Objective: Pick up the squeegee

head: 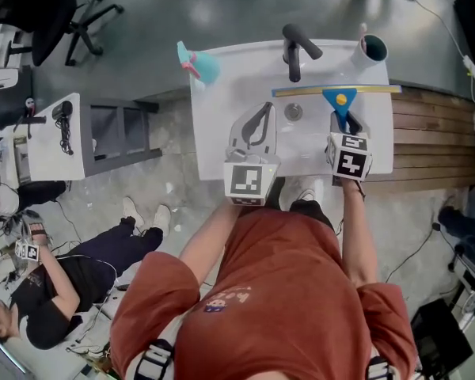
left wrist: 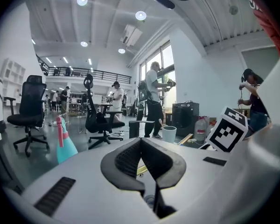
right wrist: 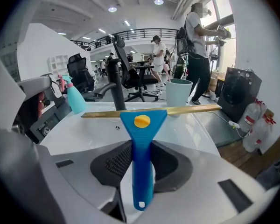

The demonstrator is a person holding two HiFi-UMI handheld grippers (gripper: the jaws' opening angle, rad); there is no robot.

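The person wears a rust-red, short-sleeved T-shirt with a small chest print and black straps at the shoulders. The left gripper and right gripper are pale grey shells with black ribbed pads and black-and-white marker cubes.

Bright open workshop
I see grey floor, a black office chair, wooden slats, round ceiling lights, tall windows.

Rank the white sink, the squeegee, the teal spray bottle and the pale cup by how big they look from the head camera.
1. white sink, by far the largest
2. squeegee, with its long blade
3. teal spray bottle and pale cup: too alike to rank
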